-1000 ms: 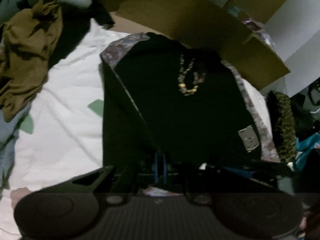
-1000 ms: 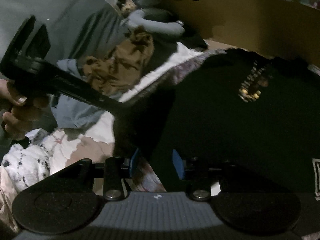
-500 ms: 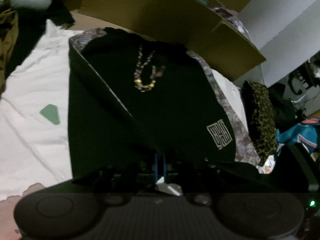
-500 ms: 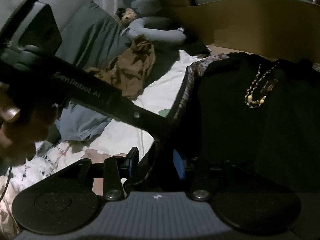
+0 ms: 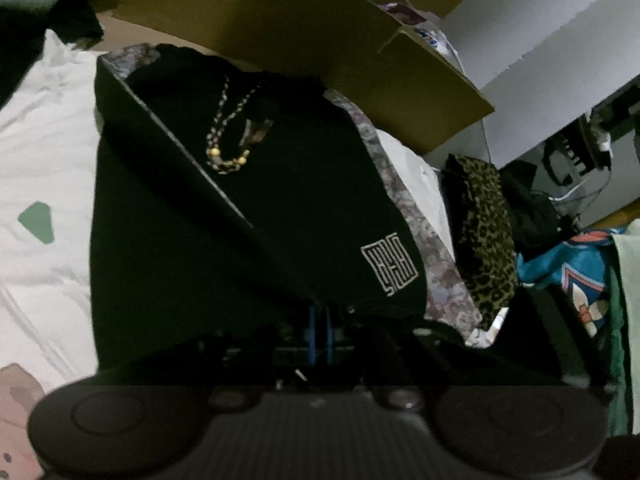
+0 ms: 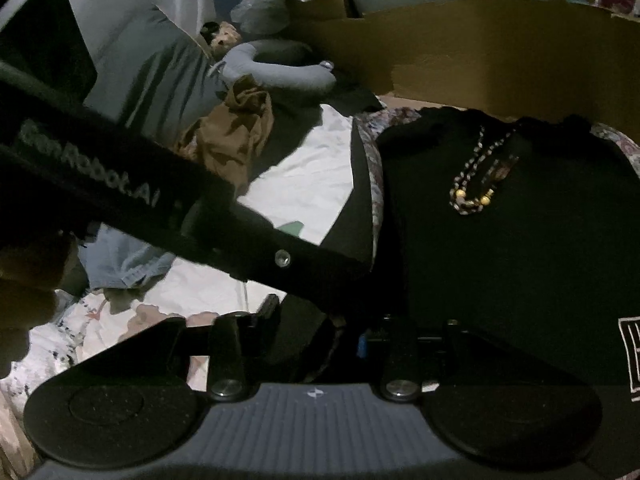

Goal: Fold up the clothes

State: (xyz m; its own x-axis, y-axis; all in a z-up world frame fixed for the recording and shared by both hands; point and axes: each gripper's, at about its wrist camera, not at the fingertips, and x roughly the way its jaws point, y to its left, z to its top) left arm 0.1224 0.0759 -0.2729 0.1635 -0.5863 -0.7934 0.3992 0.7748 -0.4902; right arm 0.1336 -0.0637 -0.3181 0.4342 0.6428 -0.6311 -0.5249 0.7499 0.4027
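in the left wrist view, the left gripper (image 5: 319, 322) had its jaws closed almost flat together on the near hem of the black top (image 5: 280, 200), a fold of dark cloth pinched between the blue pads. the top lay spread ahead of the jaws on the white bed sheet (image 5: 44, 140), its left side folded over in a long diagonal crease, with a bead necklace print (image 5: 232, 136) far ahead and a white square logo (image 5: 390, 264) ahead to the right. a floral lining (image 5: 416, 224) edged its right side, and a leopard-print cloth (image 5: 484, 240) lay further right. a cardboard box (image 5: 300, 32) stood beyond the top. in the right wrist view, the right gripper (image 6: 320, 344) had jaws that were closing, with the top's dark edge between them; whether the pads pressed it could not be told in the gloom. the left gripper's black body crossed ahead and to the left of these jaws. a brown garment (image 6: 232, 136) and a grey neck pillow (image 6: 280, 72) lay far ahead to the left.
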